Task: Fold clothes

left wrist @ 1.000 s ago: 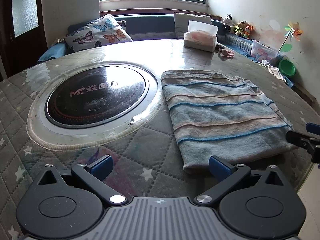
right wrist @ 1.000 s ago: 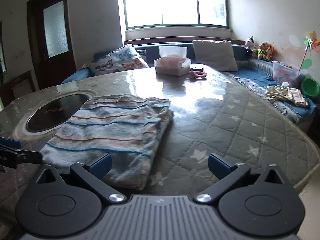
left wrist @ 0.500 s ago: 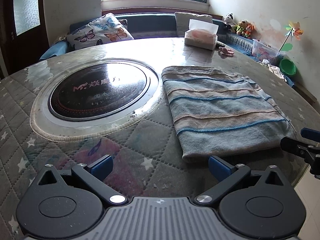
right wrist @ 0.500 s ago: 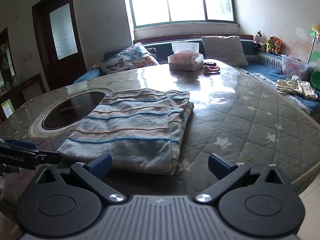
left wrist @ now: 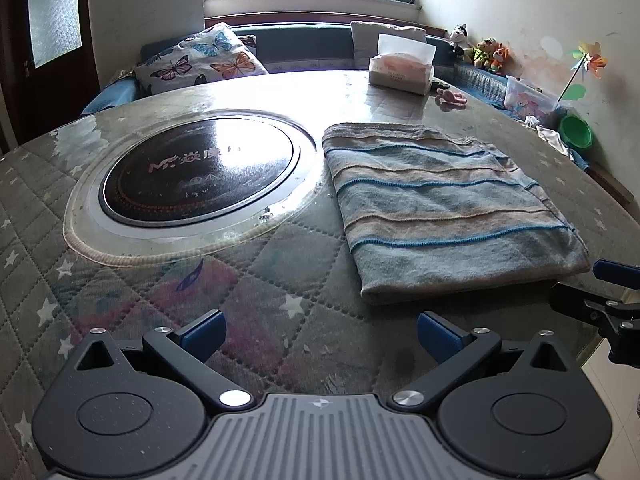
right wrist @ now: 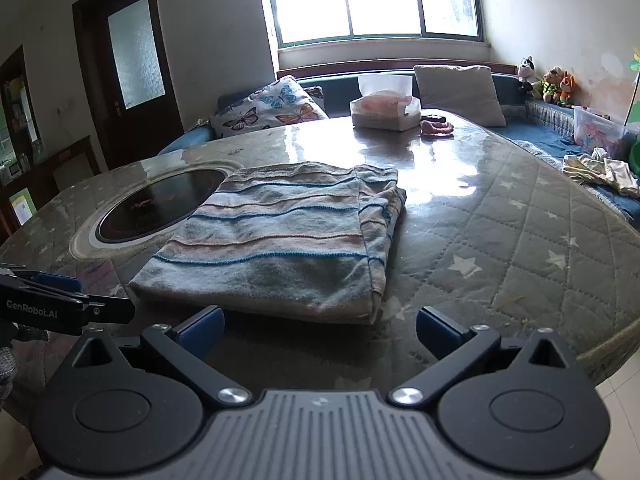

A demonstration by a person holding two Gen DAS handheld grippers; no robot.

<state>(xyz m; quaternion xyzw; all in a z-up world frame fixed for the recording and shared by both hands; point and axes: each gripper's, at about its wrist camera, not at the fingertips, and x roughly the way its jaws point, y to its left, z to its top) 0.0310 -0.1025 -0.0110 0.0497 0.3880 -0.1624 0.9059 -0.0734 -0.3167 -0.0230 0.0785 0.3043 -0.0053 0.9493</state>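
A folded striped garment (left wrist: 448, 208) (right wrist: 280, 240), grey with blue and tan lines, is laid flat on the round quilted table (left wrist: 280, 280) (right wrist: 520, 240), just beside the black round cooktop (left wrist: 200, 172) (right wrist: 160, 204) that is set into the middle of the surface. Its near hem is seen close to the table's near edge, and a doubled layer is shown along its right side in the right wrist view.

The left gripper (left wrist: 320, 330) is held above the table's near edge, to the left of the garment's near hem and apart from it; its jaws are spread wide and nothing is held between them. The right gripper (right wrist: 320, 326) is held before the garment's near hem, with the cloth lying just beyond the blue fingertips (right wrist: 202, 326); its jaws are likewise spread wide and nothing is gripped. No contact with the cloth is seen at either gripper.

Near the far edge of the table a tissue box (left wrist: 402, 68) (right wrist: 384, 112) is set, with a small pink item (left wrist: 452, 99) (right wrist: 436, 127) beside it. Beyond the table a butterfly cushion (left wrist: 200, 62) (right wrist: 268, 112) is seen on a bench.
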